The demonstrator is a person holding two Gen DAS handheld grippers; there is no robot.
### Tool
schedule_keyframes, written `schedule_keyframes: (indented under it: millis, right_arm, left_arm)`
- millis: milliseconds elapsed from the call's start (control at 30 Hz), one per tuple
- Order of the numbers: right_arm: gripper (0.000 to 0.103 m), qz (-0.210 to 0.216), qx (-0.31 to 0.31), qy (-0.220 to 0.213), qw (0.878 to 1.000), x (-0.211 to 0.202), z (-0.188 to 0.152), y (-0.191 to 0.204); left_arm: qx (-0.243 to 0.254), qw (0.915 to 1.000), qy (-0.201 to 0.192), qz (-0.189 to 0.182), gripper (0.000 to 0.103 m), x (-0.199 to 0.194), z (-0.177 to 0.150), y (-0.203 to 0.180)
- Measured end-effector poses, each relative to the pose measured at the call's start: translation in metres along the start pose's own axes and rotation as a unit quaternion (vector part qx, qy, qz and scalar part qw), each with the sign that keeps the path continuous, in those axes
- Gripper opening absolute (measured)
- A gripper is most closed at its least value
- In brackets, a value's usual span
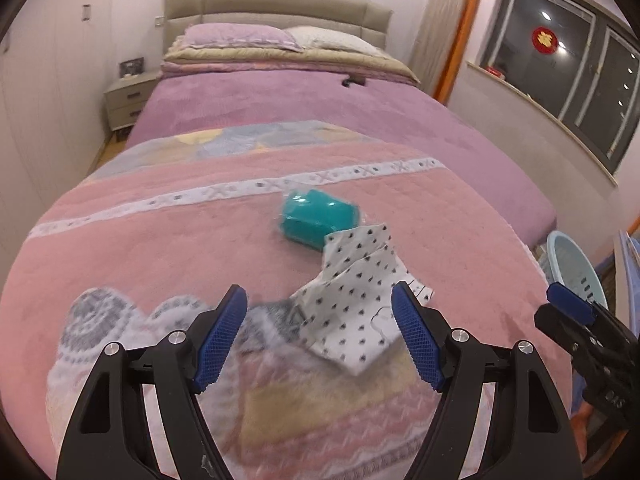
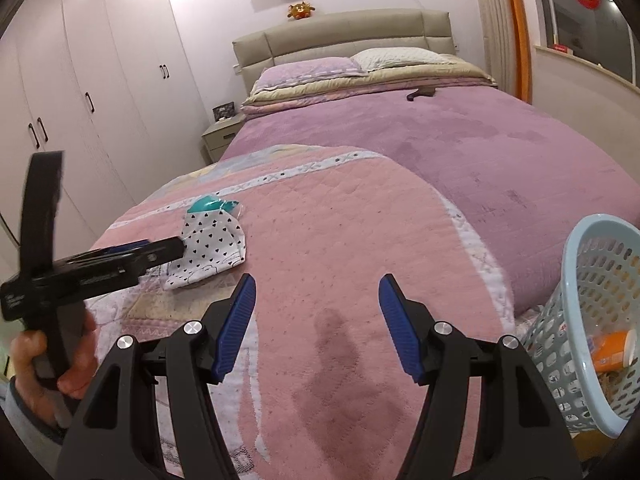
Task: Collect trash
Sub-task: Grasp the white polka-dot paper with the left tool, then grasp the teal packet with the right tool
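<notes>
A bed (image 1: 304, 92) fills both views, covered in a purple spread with a pink quilt (image 2: 340, 216) laid over its near end. At its right side, on the floor, stands a pale blue basket (image 2: 592, 280) (an orange item lies inside it).

On the quilt lies the trash: a white wrapper (image 1: 360, 304) with small dark hearts, crumpled and partly folded, and touching its far edge a teal packet (image 1: 316, 214) in clear film.

The left gripper (image 1: 319, 334) hangs just above the quilt with its blue pads spread wide, the near part of the wrapper lying between them and not pinched. A hand (image 2: 44, 360) holds its grip.

The right gripper (image 2: 317, 324) is over bare quilt, jaws apart and empty, between the wrapper and the basket.
</notes>
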State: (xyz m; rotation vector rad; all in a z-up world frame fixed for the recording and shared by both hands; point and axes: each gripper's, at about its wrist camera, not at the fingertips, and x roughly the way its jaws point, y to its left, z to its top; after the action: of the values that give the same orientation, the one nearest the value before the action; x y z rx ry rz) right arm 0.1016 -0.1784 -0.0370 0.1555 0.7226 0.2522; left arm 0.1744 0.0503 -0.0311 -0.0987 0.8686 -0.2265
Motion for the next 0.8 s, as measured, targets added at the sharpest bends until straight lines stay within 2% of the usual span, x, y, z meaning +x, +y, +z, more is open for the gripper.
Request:
schedule_keyframes:
  millis: [167,233,300,333,533,700,800]
  right_arm:
    - [0.060,-0.001,-0.012,0.010,1.000,0.004,-0.002,0.004]
    - [0.060,0.000,-0.016,0.010,1.000,0.007,-0.002,0.006]
    - [0.060,-0.001,-0.018,0.011,1.000,0.008,-0.002,0.007]
    - [0.060,-0.002,-0.018,0.013,1.000,0.009,-0.002,0.007]
    - [0.060,-0.003,-0.019,0.016,1.000,0.011,-0.002,0.007]
    - [0.060,-0.002,-0.018,0.017,1.000,0.012,0.000,0.008]
    - [0.060,0.000,-0.021,0.021,1.000,0.013,0.000,0.008]
  left_arm:
    - [0.030,0.9993,0.011,0.022,0.068,0.020,-0.002,-0.011]
    - [0.042,0.9989,0.008,0.020,0.054,0.019,-0.003,-0.013]
    - [0.051,0.9986,0.006,0.013,0.048,0.018,-0.006,-0.018]
    - [0.057,0.9982,0.005,0.015,0.041,0.017,-0.007,-0.020]
    - [0.084,0.9963,0.001,0.020,0.018,0.015,-0.013,-0.035]
    - [0.092,0.9955,-0.011,0.018,0.007,0.003,-0.018,-0.046]
    - [0.077,0.9966,-0.022,0.017,0.006,-0.008,-0.020,-0.044]
